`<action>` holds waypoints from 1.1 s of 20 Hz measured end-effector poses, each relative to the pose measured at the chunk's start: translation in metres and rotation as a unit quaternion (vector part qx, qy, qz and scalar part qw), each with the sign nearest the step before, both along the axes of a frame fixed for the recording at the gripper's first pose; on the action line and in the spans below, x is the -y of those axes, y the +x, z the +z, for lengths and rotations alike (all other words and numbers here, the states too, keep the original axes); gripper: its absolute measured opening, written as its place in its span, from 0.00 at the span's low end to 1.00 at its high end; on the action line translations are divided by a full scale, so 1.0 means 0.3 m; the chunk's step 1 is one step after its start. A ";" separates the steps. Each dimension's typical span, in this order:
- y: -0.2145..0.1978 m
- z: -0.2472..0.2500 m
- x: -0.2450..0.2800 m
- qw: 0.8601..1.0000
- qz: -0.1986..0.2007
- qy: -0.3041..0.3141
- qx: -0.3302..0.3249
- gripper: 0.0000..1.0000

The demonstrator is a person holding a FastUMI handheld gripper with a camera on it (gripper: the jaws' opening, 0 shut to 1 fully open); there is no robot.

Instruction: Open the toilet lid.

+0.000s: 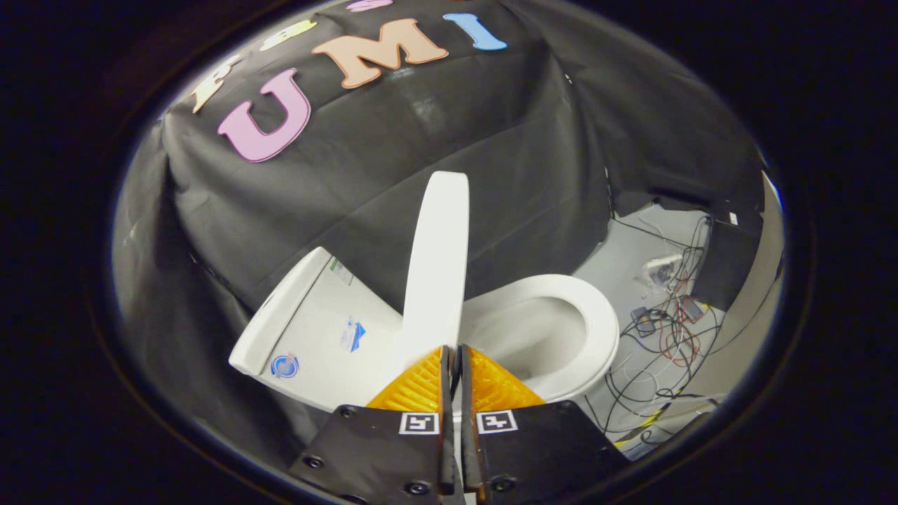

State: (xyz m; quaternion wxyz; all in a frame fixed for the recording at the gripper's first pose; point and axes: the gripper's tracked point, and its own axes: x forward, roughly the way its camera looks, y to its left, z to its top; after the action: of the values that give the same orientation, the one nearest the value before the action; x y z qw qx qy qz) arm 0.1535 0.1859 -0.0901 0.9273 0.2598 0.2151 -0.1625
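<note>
One toilet lid (pixel 436 259), raised near upright, edge pinched in your claw (pixel 454 359) so it can't drop onto the seat (pixel 596 315).

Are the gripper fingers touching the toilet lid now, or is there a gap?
Touching. In the gripper view the orange fingers close together on the raised toilet lid's near edge, with no gap visible.

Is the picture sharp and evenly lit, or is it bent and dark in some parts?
Gripper view: fisheye bends the toilet lid and bowl into curves; light is soft, white surfaces bright without harsh glare; the cloth wall stays dark; the tongs, nearly shut on the lid's edge, look sharp.
</note>
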 end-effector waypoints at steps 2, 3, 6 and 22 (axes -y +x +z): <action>0.008 0.022 -0.019 1.000 0.008 -0.006 0.004 0.05; 0.015 0.026 -0.030 1.000 0.012 -0.011 0.005 0.05; 0.029 0.050 -0.060 1.000 0.021 -0.020 0.009 0.06; 0.099 0.124 -0.192 0.998 0.037 -0.040 0.025 0.11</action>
State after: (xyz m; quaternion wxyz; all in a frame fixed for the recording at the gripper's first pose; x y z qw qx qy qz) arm 0.1832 0.2434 -0.0529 0.9474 0.2181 0.1951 -0.1300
